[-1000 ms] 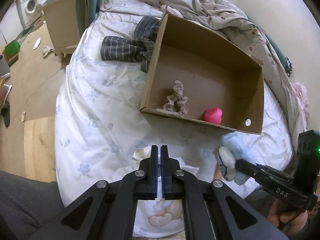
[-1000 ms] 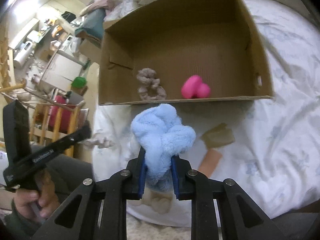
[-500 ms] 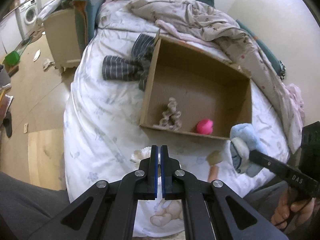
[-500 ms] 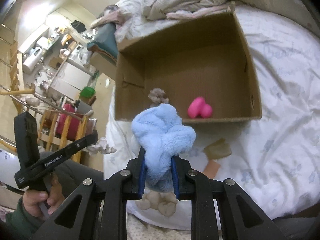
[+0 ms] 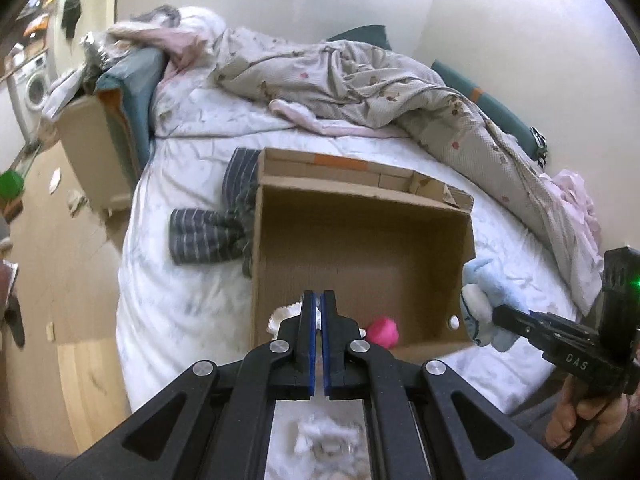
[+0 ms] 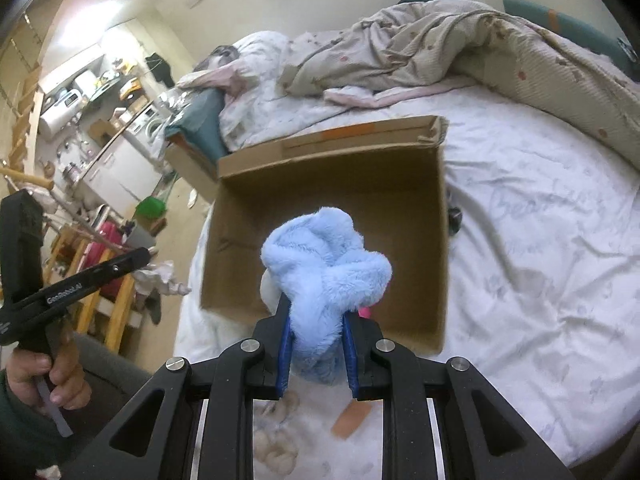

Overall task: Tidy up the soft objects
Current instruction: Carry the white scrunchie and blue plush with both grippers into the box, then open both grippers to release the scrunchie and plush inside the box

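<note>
1. Blue plush toy [image 6: 326,256]. Soft, fluffy, light blue with a white patch. Pinched between the pads of the right gripper [image 6: 316,354]; its bulk bulges up and forward out of the jaws, so its long axis runs roughly along the fingers, toward 12 o'clock in the right wrist view. It is off the bed, carried in the air.

2. Cardboard box [image 6: 438,240]. Open-topped, resting on the bed, directly ahead of the toy at 12 o'clock. In the right wrist view the toy overlaps the near wall and the open mouth; whether it is already over the rim or just short of it cannot be told. In the left wrist view the toy [image 5: 486,304] sits at the box's 3 o'clock corner, just beside the wall with the round hole.

3. Box contents. One pink soft item [image 5: 383,332] against the near wall; a sliver of it also shows beside the right gripper's finger.

4. Left gripper [image 5: 318,320]. Jaws pressed together on nothing visible. Aimed at the box's near wall, at about 9 o'clock from the toy.

5. Judgement. The right hand is the nearer and the loaded one; the coming move turns on carrying the toy forward past the near rim before the jaws part.

6. Surroundings. White floral bed sheet [image 6: 540,260]; striped cloth [image 5: 208,236] at the box's 9 o'clock; a pale plush [image 6: 276,448] below the right gripper.
</note>
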A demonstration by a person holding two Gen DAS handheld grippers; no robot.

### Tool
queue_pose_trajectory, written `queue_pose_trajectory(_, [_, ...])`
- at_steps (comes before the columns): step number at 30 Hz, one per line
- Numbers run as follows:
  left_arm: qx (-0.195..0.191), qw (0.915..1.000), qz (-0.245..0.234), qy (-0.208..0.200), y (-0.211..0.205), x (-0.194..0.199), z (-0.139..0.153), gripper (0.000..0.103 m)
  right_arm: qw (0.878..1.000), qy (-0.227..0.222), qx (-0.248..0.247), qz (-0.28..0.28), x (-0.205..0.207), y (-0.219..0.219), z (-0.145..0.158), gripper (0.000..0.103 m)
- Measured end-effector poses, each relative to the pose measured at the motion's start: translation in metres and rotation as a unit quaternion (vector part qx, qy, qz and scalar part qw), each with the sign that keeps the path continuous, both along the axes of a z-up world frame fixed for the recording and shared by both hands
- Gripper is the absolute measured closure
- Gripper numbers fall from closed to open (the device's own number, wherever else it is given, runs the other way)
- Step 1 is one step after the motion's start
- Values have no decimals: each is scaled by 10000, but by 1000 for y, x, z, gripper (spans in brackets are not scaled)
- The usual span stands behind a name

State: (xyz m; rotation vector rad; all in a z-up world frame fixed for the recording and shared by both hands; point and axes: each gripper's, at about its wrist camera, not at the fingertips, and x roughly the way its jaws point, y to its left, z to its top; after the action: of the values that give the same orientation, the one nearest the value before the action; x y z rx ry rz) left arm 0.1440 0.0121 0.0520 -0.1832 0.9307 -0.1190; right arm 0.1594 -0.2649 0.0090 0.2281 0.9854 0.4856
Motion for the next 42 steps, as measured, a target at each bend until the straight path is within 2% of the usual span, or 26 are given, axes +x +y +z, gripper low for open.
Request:
queue_pose_trajectory(3, [70, 9999, 1, 90, -4, 17, -17, 100, 9999, 8, 32, -100, 11, 1, -11, 80])
queue_pose_trajectory(6, [131, 9998, -7, 160, -6, 27, -34, 100, 9996, 212, 87, -185, 19, 3, -26, 80])
queue_pose_trajectory(9, [575, 9983, 60, -106, -12, 30, -46, 100, 9993, 343, -30, -132, 26, 9, -37, 80])
queue_pose_trajectory(14, [700, 9974, -152, 9, -17, 31, -63, 100, 9974, 642, -332, 85, 31, 25, -59, 80])
queue_pose_trajectory(23, [613, 9975, -139, 314, -17, 38, -84, 100, 9955, 801, -444, 257, 32, 37, -74, 79])
queue_pose_trajectory(42, [539, 9972, -250, 455, -25, 37, -88, 98, 9939, 1024, -380, 126, 39, 39, -80, 74])
